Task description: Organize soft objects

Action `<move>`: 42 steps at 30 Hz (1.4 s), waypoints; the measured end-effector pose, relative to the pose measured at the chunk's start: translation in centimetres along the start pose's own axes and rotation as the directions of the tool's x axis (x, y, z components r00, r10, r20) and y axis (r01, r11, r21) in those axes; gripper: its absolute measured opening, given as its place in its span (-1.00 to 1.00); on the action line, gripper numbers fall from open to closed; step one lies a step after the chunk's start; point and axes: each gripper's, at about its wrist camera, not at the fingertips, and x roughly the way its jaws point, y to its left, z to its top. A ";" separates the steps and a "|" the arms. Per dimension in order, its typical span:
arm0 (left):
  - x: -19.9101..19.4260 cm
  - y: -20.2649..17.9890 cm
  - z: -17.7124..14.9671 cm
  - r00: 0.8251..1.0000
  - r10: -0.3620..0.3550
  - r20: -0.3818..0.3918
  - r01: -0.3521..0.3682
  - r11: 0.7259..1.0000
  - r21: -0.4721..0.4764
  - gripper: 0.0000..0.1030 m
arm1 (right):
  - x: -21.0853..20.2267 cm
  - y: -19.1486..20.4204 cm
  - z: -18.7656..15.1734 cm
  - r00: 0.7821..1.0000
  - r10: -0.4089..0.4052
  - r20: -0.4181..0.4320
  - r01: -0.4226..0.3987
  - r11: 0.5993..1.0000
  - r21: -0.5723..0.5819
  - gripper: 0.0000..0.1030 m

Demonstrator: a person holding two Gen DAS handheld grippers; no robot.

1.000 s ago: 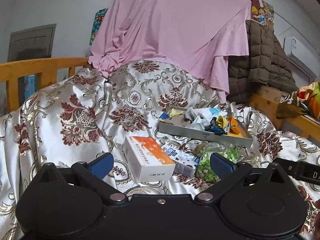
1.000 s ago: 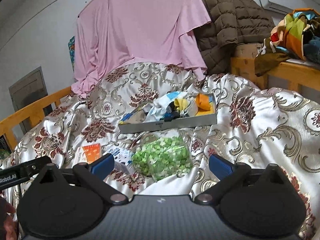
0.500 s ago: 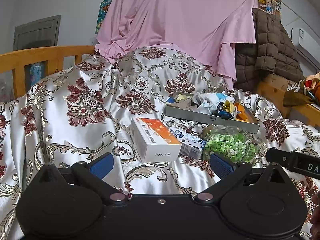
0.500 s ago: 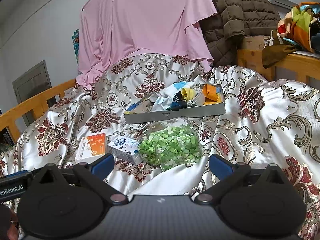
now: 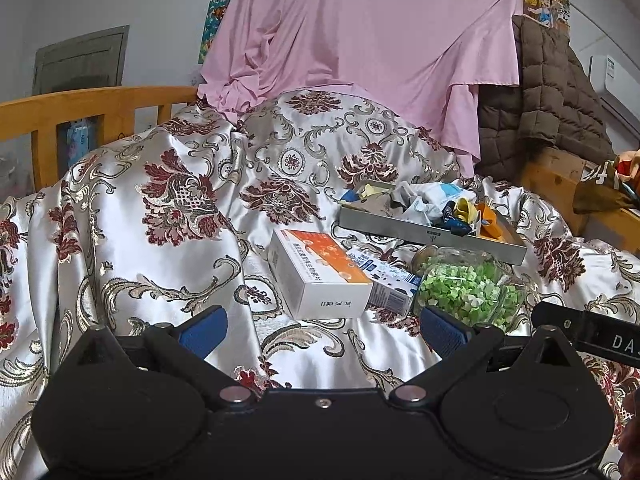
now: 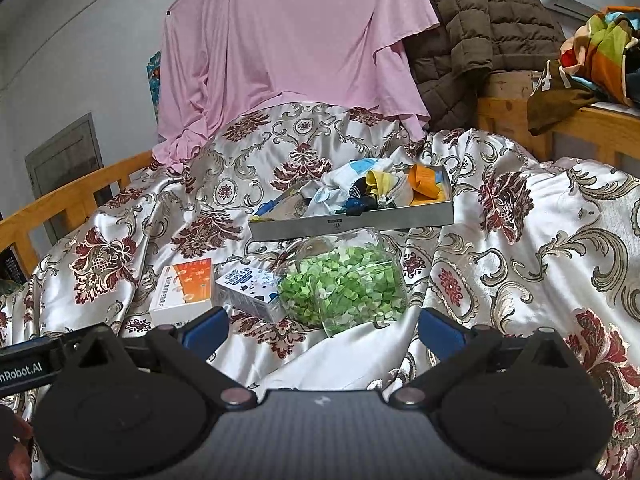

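A grey tray (image 5: 428, 231) (image 6: 352, 225) lies on the floral satin bedspread and holds several crumpled soft cloths (image 5: 432, 200) (image 6: 352, 188), white, blue, yellow and orange. In front of it lie a clear bag of green bits (image 5: 468, 290) (image 6: 344, 280), an orange-white box (image 5: 320, 276) (image 6: 186, 292) and a small blue-white box (image 5: 386, 276) (image 6: 248, 288). My left gripper (image 5: 322, 330) is open and empty, just short of the orange-white box. My right gripper (image 6: 322, 330) is open and empty, just short of the green bag.
A pink sheet (image 5: 360, 48) hangs behind the bed. A brown quilted jacket (image 5: 548, 92) hangs at the right. A wooden bed rail (image 5: 80, 108) runs along the left, a wooden shelf with colourful cloth (image 6: 592, 52) at the right. The other gripper's body (image 5: 592, 334) shows at the right edge.
Both grippers have drawn back and up a little from the objects; the boxes, bag and tray sit further off in the views. Nothing was grasped.
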 end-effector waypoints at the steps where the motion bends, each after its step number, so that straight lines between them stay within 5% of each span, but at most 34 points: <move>1: 0.0 0.0 0.0 1.000 0.000 0.000 0.000 1.000 0.001 0.98 | 0.0 0.0 0.0 1.000 0.000 0.000 0.000 1.000 -0.001 0.99; 42: 0.4 0.2 -0.4 1.000 0.018 -0.016 -0.018 1.000 0.005 0.98 | 0.4 0.4 -0.4 1.000 0.003 -0.011 -0.003 1.000 -0.025 0.99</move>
